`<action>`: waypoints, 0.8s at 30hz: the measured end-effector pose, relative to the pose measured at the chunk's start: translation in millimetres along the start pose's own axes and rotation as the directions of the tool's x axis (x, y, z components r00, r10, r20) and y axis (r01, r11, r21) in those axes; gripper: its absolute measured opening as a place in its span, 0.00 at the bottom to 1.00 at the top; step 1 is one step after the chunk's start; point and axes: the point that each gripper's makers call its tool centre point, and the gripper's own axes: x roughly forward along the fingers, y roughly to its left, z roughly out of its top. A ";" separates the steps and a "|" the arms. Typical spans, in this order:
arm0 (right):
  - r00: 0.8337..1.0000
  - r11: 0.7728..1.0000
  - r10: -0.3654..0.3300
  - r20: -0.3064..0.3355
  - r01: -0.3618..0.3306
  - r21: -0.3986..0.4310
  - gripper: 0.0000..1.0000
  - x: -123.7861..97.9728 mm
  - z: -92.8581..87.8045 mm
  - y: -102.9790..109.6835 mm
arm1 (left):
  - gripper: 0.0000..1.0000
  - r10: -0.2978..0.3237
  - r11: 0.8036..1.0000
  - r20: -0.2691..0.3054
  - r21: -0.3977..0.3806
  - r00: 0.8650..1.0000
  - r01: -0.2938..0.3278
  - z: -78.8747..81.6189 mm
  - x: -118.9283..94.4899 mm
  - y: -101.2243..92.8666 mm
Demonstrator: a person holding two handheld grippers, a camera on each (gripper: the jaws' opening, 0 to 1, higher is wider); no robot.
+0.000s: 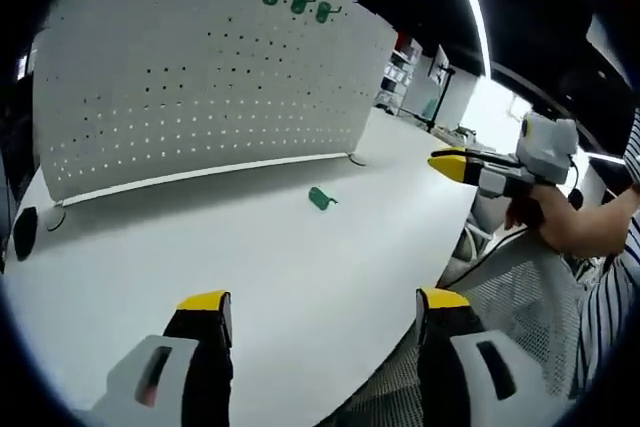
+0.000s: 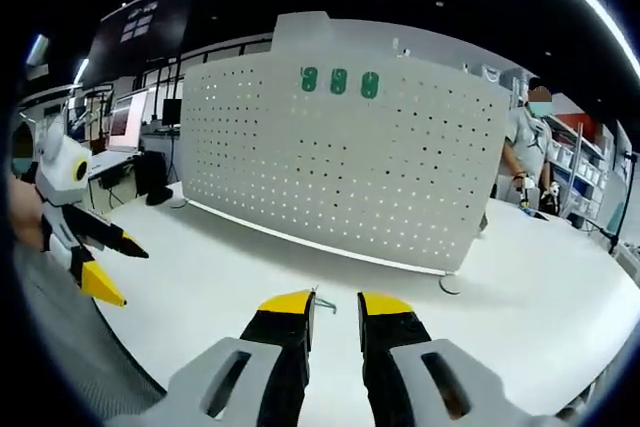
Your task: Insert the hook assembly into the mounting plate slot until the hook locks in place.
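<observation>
One green hook (image 1: 320,198) on the table (image 1: 250,257) well ahead of the wide left jaws, right jaws narrowly parted.

The white table (image 1: 250,257) carries an upright white pegboard (image 1: 200,77) and one green hook (image 1: 320,199) lying just before it

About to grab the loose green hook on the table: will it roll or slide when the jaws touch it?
The green hook looks small and probably light, so a nudge could skid it across the smooth white table. Its rounded body may roll, though the protruding wire end would likely stop it.
</observation>
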 end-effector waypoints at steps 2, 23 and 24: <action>1.000 1.000 -0.011 0.002 0.011 0.002 0.15 -0.6 -0.1 -2.2 | 0.76 -0.017 0.999 -0.009 0.029 1.000 0.017 3.5 13.1 -1.2; 1.000 1.000 -0.017 -0.015 0.017 -0.005 0.15 0.9 -4.5 -2.8 | 0.56 -0.082 0.995 0.016 0.064 0.996 0.081 37.1 128.6 -12.4; 1.000 1.000 -0.017 -0.017 0.017 -0.007 0.15 1.1 -5.2 -2.9 | 0.53 -0.082 0.994 0.017 0.073 0.996 0.081 37.0 131.9 -12.6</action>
